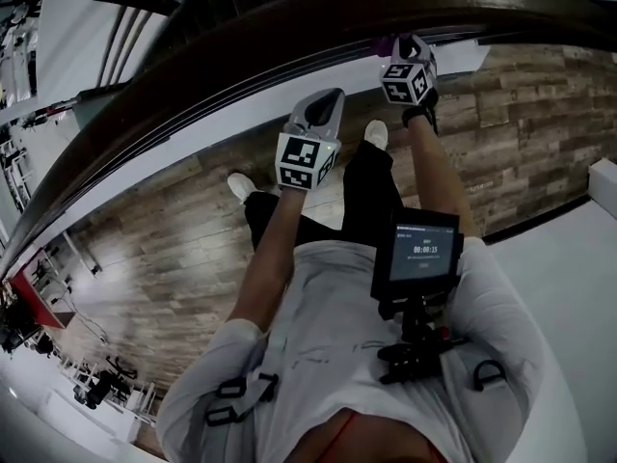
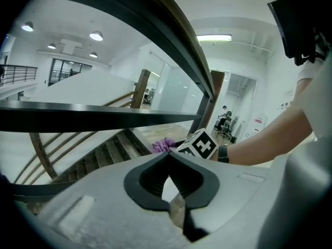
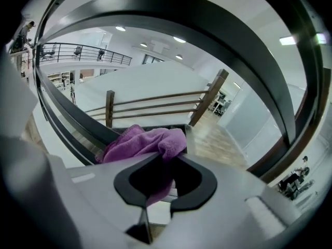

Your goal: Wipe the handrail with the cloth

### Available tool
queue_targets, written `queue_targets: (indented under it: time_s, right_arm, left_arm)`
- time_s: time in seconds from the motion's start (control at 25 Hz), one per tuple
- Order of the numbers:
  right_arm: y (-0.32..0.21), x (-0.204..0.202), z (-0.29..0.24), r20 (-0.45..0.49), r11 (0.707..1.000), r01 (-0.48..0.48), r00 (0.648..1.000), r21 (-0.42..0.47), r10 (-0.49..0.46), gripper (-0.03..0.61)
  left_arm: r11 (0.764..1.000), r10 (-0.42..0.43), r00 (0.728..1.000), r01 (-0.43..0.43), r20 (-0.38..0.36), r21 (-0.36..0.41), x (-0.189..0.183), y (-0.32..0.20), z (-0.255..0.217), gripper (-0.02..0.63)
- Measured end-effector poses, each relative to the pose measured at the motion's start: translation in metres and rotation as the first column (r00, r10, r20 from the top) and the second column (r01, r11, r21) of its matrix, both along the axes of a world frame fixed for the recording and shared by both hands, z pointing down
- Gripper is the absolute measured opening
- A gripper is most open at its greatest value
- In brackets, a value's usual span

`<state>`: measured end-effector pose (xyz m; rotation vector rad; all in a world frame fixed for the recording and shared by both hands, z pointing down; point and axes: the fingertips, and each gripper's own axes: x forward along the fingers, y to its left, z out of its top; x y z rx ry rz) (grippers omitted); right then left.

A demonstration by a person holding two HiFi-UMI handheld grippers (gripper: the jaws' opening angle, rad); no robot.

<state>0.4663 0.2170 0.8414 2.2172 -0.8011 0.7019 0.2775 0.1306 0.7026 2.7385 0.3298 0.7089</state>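
A dark wooden handrail (image 1: 289, 27) curves from the lower left to the upper right of the head view. My right gripper (image 1: 400, 44) is up against it, shut on a purple cloth (image 3: 150, 141) that bunches out past the jaws and lies on the rail. In the head view only a corner of the cloth (image 1: 386, 43) shows. My left gripper (image 1: 333, 96) hangs lower and to the left, just below the rail, its jaws shut with nothing between them. From the left gripper view, the cloth (image 2: 163, 145) sits beside the right gripper's marker cube (image 2: 199, 144).
Below the rail are a wood-plank floor (image 1: 540, 114) and the person's legs and white shoes (image 1: 376, 135). A screen device (image 1: 417, 254) is mounted on the person's chest. Stair treads (image 2: 109, 152) and lower rails (image 3: 150, 105) run beyond the handrail.
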Motion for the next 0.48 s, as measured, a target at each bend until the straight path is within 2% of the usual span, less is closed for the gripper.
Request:
queue_targets:
  time_s: [0.2,0.36,0.48]
  right_arm:
    - [0.085,0.072,-0.004,-0.032,0.993,-0.118,0.993,-0.003,0.118,0.049]
    - [0.173,0.136,-0.001,-0.048,0.988,-0.153,0.987,-0.015,0.152,0.049]
    - [0.197,0.152,-0.006,-0.053,0.981,-0.194,0.98,-0.022,0.193,0.048]
  left_arm:
    - [1.0,0.031,1.0,-0.031,-0.003,-0.003,0.035,0.042,0.013,0.0]
    - [1.0,0.018,1.0,-0.018,-0.002,0.012,0.073,0.101,0.022,0.0]
    - [1.0,-0.005,1.0,0.005,0.004,0.007,0.077,0.109,0.017,0.0]
